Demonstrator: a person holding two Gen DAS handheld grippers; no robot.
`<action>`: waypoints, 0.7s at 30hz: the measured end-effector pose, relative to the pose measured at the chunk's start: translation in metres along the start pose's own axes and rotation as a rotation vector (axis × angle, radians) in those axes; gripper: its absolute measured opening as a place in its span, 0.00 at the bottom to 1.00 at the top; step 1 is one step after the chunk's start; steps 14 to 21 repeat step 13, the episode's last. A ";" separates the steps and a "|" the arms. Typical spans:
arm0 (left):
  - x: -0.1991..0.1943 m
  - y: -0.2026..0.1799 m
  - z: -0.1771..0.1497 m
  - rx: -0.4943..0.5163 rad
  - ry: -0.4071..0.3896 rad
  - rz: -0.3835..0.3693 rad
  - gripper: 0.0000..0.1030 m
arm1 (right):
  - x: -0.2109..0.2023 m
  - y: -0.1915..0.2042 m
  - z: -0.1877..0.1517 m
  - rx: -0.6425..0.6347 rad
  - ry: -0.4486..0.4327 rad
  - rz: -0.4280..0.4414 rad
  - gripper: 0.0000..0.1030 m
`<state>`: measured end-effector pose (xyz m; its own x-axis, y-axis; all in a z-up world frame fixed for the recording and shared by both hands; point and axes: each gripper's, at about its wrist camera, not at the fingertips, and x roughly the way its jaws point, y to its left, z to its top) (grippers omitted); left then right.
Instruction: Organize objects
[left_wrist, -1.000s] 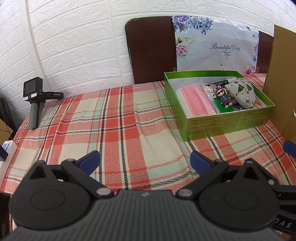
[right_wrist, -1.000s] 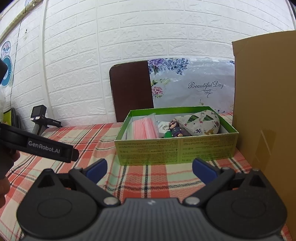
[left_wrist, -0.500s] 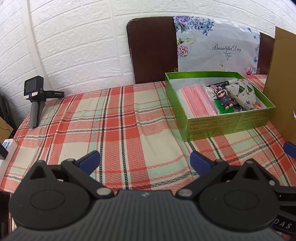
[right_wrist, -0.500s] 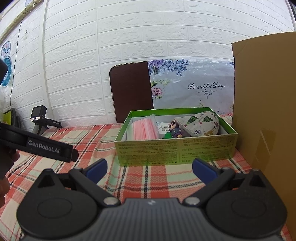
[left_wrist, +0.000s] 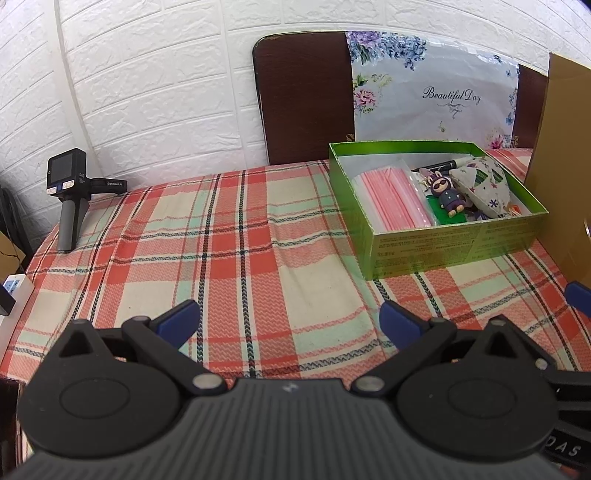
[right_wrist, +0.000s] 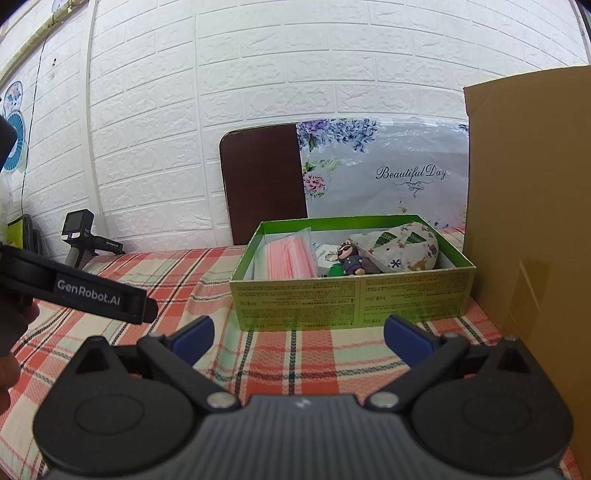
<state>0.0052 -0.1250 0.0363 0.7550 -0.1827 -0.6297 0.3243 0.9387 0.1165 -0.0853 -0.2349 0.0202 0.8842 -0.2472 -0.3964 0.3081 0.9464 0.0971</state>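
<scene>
Home room; plaid tablecloth (left_wrist: 236, 236), white brick-pattern wall (right_wrist: 258, 74), floral "Beautiful Day" sheet (left_wrist: 436, 92)

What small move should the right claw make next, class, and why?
Probably ease the right claw forward toward the green box: both claws are open and empty, the left claw faces bare cloth, and every loose item sits inside that box.

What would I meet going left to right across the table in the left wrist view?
White power strip → handheld camera on its grip → green box → brown cardboard panel.
</scene>
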 end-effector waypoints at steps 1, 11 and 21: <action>0.000 0.000 0.000 0.001 0.000 0.001 1.00 | 0.000 0.000 0.000 0.001 0.000 0.001 0.99; -0.005 0.001 -0.001 -0.005 -0.022 -0.055 1.00 | -0.001 0.000 -0.001 -0.004 -0.002 -0.001 0.99; -0.006 0.003 0.000 -0.025 -0.030 -0.075 1.00 | -0.001 0.001 -0.001 -0.003 0.000 -0.001 0.99</action>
